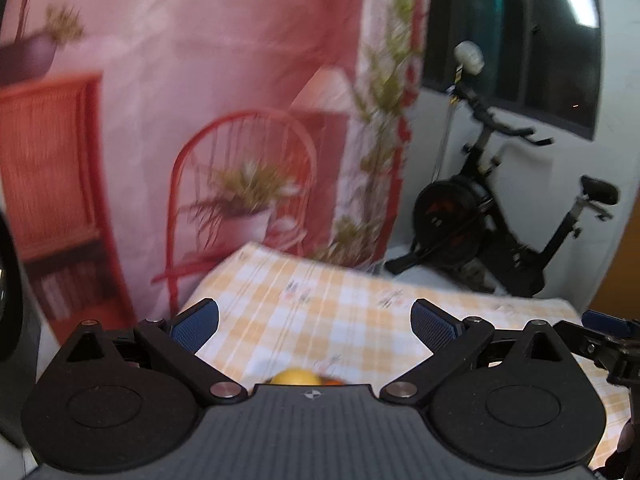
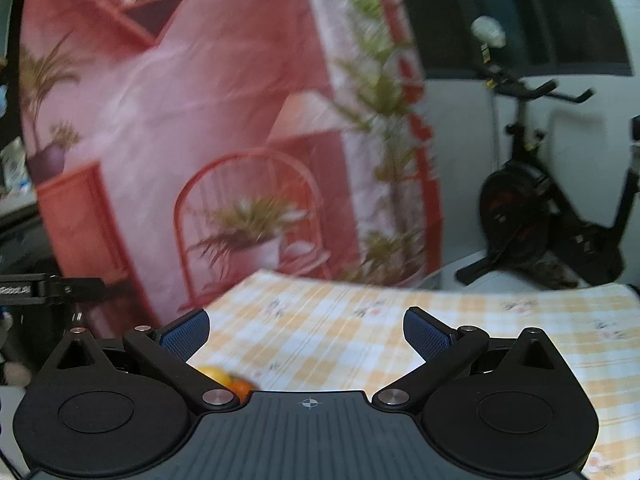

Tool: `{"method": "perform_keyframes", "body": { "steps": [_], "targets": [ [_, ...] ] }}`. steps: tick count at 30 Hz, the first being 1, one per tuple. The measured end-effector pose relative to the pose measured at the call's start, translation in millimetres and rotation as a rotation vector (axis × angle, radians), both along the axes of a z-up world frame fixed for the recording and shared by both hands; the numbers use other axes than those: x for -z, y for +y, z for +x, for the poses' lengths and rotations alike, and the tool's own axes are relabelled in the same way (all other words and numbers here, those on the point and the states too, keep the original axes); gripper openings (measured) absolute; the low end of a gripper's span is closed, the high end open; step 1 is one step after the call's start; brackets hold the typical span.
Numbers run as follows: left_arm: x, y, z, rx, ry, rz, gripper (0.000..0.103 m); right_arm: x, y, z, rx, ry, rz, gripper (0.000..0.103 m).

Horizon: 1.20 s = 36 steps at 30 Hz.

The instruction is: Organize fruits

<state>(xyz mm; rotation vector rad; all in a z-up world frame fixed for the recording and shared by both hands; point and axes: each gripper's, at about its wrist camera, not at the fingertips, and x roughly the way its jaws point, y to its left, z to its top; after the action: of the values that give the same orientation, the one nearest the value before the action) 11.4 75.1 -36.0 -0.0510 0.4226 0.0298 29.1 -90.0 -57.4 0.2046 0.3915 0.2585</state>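
Both claws wide, empty: left claw (image 1: 315, 322), right claw (image 2: 307, 332). Lemon (image 1: 295, 377) and orange (image 2: 241, 386) near worktop (image 1: 360, 304) near edge; dip lower before closing.

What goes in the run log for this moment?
left gripper: open, empty | right gripper: open, empty | yellow fruit: on checked tablecloth, mostly hidden

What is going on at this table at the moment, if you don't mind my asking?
A person holds a gripper in each hand over a table with a yellow checked cloth. The left gripper and right gripper both stand wide open with nothing between their fingers. A yellow fruit and an orange fruit lie on the cloth just below them, untouched.
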Motion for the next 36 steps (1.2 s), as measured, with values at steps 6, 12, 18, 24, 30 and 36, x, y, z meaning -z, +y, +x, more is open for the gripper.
{"method": "perform_keyframes", "body": {
  "steps": [6, 12, 18, 24, 30, 36],
  "targets": [
    [-48, -32, -26, -0.012, -0.075, 0.107, 0.103, -51, -26, -26, 0.063, -0.067, 0.019, 0.103],
    [-74, -52, -58, 0.027, -0.125, 0.114, 0.103, -91, -32, -53, 0.103, -0.087, -0.026, 0.103],
    [-71, -55, -76, 0.009, -0.093, 0.108, 0.103, -95, -27, -72, 0.129, -0.059, -0.043, 0.103],
    [-57, -54, -77, -0.007, -0.05, 0.109, 0.103, -81, -20, -78, 0.168, -0.01, -0.074, 0.103],
    [-53, -55, -73, -0.005, -0.04, 0.127, 0.103, -76, -15, -78, 0.172, 0.013, -0.086, 0.103],
    [-52, -55, -72, -0.005, -0.036, 0.132, 0.103, -75, -10, -74, 0.167, 0.022, -0.095, 0.103]
  ]
}}
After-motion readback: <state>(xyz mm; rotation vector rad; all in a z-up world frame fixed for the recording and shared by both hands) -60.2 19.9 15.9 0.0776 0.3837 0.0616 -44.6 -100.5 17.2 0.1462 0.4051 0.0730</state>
